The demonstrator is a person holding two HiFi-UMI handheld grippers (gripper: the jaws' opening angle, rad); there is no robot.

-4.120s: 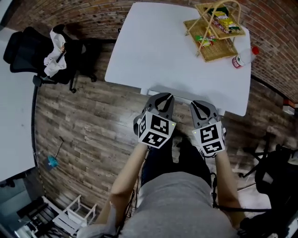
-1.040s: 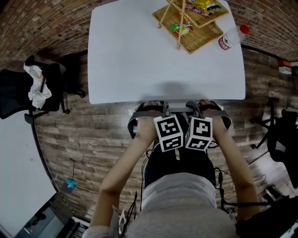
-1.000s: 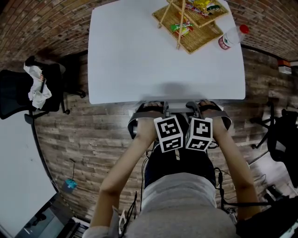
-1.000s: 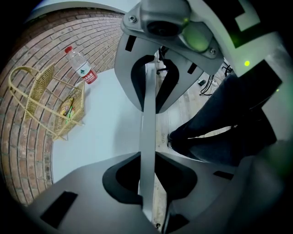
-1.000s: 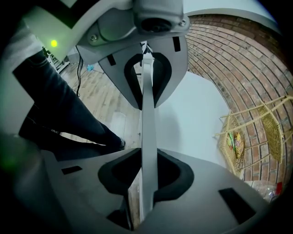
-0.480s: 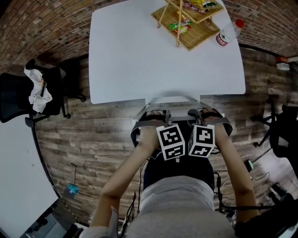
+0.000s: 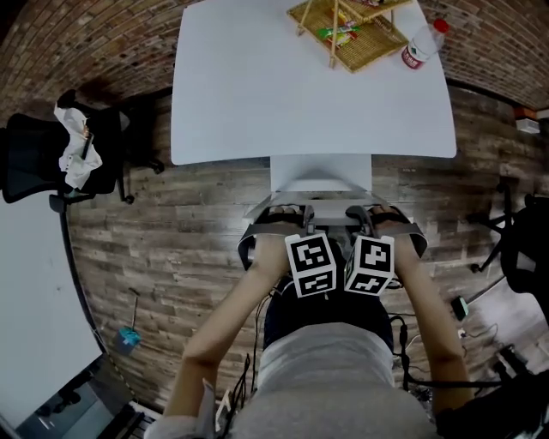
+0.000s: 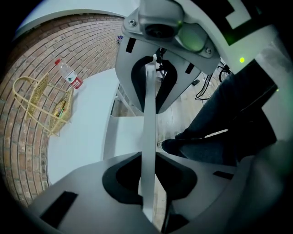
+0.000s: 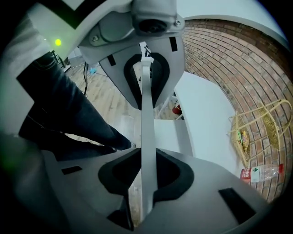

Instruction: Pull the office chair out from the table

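Observation:
The office chair is pale grey; its seat [image 7: 321,171] juts out from under the white table [image 7: 249,94]. Its thin backrest rim [image 7: 326,214] runs across just in front of me. My left gripper [image 7: 288,216] and right gripper [image 7: 364,216] point steeply down side by side, each shut on that rim. In the left gripper view the rim [image 8: 149,119] passes as a narrow band between my left gripper's [image 8: 149,183] pads and on into the other gripper. The right gripper view shows the same rim [image 9: 147,119] clamped in my right gripper [image 9: 147,183], with the seat [image 9: 170,136] beyond.
A wicker basket [image 7: 347,26] of snacks and a plastic bottle [image 7: 422,41] stand at the table's far right. A black chair [image 7: 51,154] with a cloth on it stands at the left, another black chair [image 7: 525,249] at the right. My legs and cables are behind the backrest.
Both grippers have come back toward me with the backrest rim in them. The chair's seat, hidden under the table a second ago, now shows in front of the table edge.

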